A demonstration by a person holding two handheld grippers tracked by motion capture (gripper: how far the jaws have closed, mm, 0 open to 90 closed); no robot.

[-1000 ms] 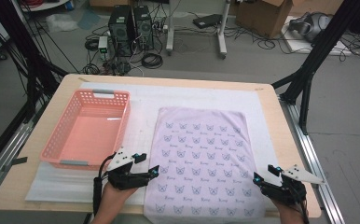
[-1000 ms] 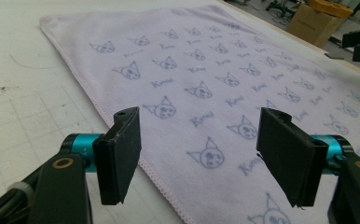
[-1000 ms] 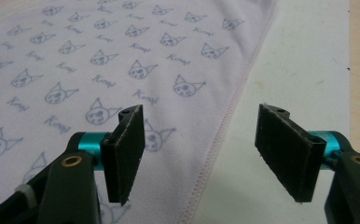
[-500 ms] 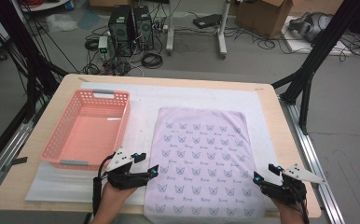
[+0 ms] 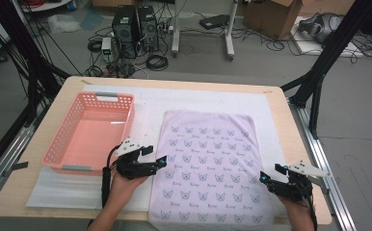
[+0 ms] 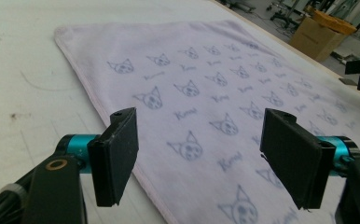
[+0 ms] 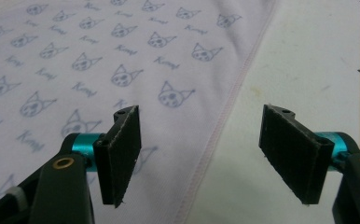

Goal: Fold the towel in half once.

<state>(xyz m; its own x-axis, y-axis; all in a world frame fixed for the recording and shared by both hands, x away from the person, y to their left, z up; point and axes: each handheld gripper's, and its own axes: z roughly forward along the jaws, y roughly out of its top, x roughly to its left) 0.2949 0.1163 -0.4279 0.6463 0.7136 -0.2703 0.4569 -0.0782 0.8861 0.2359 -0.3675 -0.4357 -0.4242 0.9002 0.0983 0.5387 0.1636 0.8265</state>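
Pink basket sits far left on the white mat, empty, just beside the left gripper. Left gripper jaws spread wide, hovering over the towel's left edge, holding nothing. Towel lies flat mid-table, near edge at the table's front. Right gripper jaws spread too, straddling the towel's right hem, empty. Towel print: cat faces with small script, reads roughly "Kuromi", blurry. Nothing blocks either gripper.
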